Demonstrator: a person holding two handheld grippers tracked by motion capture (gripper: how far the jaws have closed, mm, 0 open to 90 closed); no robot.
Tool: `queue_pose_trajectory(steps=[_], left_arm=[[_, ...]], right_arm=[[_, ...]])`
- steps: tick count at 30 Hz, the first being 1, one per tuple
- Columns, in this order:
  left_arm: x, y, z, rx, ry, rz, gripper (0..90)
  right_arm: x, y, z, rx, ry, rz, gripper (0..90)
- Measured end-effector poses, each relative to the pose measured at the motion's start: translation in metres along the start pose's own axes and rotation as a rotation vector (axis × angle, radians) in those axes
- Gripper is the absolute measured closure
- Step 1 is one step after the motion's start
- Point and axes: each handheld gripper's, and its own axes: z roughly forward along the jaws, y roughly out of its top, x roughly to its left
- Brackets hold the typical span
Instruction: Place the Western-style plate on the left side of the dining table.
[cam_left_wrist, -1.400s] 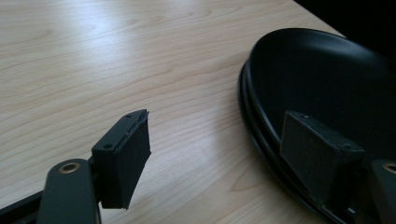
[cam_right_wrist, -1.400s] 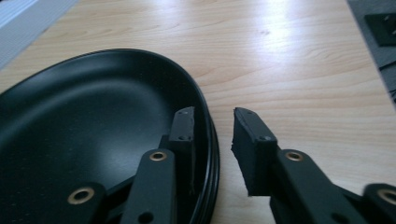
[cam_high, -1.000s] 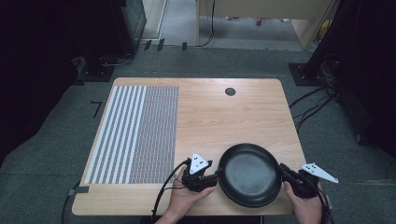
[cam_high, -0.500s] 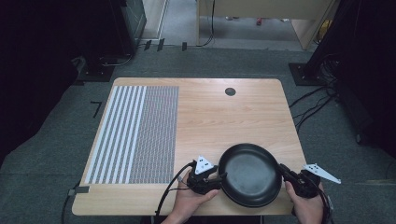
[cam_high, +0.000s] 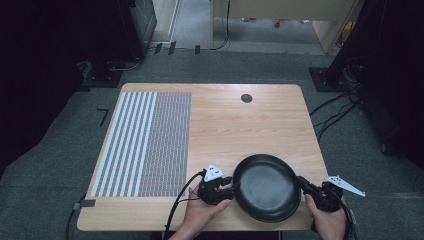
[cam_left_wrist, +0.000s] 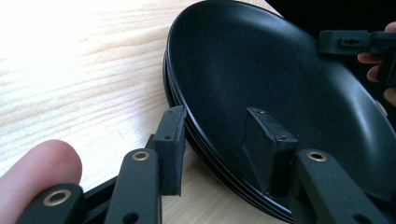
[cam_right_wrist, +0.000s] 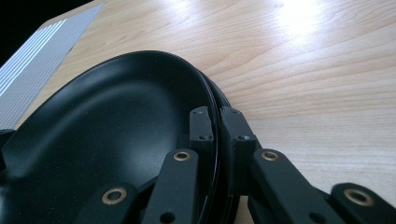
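Note:
A stack of black plates (cam_high: 267, 187) lies on the wooden table (cam_high: 240, 125) near its front edge. My left gripper (cam_high: 231, 186) straddles the stack's left rim. Seen from the left gripper view, the left gripper (cam_left_wrist: 219, 144) has one pad against the outer rims and the other on the top plate's inner face (cam_left_wrist: 261, 70). Its jaws have just been closing on that rim. My right gripper (cam_high: 301, 181) is at the right rim. In the right gripper view, the right gripper (cam_right_wrist: 217, 123) is shut on the thin rim of the top plate (cam_right_wrist: 107, 121).
A grey striped mat (cam_high: 145, 142) covers the table's left part. A small black round hole (cam_high: 246, 98) sits near the far edge. Cables trail on the floor at the right and from the left gripper over the front edge.

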Motion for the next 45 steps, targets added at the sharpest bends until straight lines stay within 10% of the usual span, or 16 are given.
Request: queue_pose_trajectory(steps=[45], left_arm=[[0.008,0.007,-0.028,0.046,-0.016,-0.064,65.5]], right_arm=[[0.014,-0.007,0.009,0.04,0.077,0.014,84.4]])
